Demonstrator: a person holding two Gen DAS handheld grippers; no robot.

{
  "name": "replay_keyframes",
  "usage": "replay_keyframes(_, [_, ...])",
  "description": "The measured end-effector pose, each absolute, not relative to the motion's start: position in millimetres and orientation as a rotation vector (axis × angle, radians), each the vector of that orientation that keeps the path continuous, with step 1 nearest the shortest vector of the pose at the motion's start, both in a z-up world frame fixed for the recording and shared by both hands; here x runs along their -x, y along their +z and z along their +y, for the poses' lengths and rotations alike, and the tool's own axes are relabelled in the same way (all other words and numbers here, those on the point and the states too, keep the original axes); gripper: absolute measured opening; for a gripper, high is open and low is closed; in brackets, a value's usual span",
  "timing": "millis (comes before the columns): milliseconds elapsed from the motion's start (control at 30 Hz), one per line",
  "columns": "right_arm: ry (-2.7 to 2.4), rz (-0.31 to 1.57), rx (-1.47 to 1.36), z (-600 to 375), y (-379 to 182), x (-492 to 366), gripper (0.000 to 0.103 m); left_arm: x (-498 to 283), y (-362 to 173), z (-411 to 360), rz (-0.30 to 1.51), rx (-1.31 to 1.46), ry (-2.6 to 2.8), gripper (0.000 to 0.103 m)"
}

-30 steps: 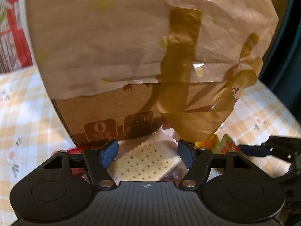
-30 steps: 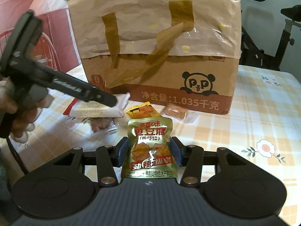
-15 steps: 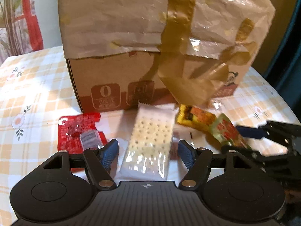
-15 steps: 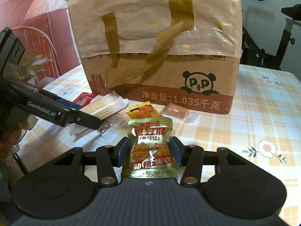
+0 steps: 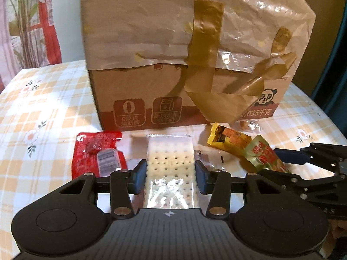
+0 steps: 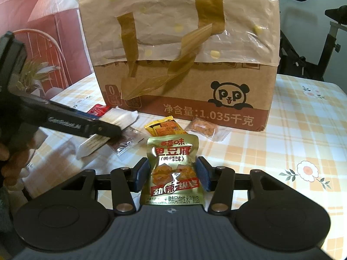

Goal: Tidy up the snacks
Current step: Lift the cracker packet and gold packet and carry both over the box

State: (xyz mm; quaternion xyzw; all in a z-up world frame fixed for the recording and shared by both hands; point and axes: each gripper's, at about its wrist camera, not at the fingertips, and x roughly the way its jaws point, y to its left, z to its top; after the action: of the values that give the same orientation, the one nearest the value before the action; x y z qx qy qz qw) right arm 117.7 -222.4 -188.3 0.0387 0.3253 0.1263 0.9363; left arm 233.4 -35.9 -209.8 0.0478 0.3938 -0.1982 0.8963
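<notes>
Cracker packet (image 5: 170, 169) now pinched between left hand-held gripper (image 5: 170, 176) fingers.

Checked tablecloth (image 6: 303, 112) under box (image 6: 216, 91), snacks (image 6: 203, 127)

Cardboard box (image 6: 195, 99) — "净含量:1.035千克", "P&P"; gold pouch (image 6: 173, 171) — "香辣味".

Both wrist views look low across the table (image 5: 43, 99); share box (image 6: 195, 99).
</notes>
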Motion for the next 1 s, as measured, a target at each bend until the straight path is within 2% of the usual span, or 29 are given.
replay_keyframes(567, [0.268, 0.659, -0.038, -217.0, -185.8, -114.5, 0.051, -208.1, -182.7, -16.4, 0.728, -0.025, -0.363, 0.049])
replay_keyframes(1000, [0.311, 0.562, 0.032, -208.6, -154.5, -100.5, 0.051, -193.7, -156.5, -5.7, 0.642, 0.001, -0.34, 0.049])
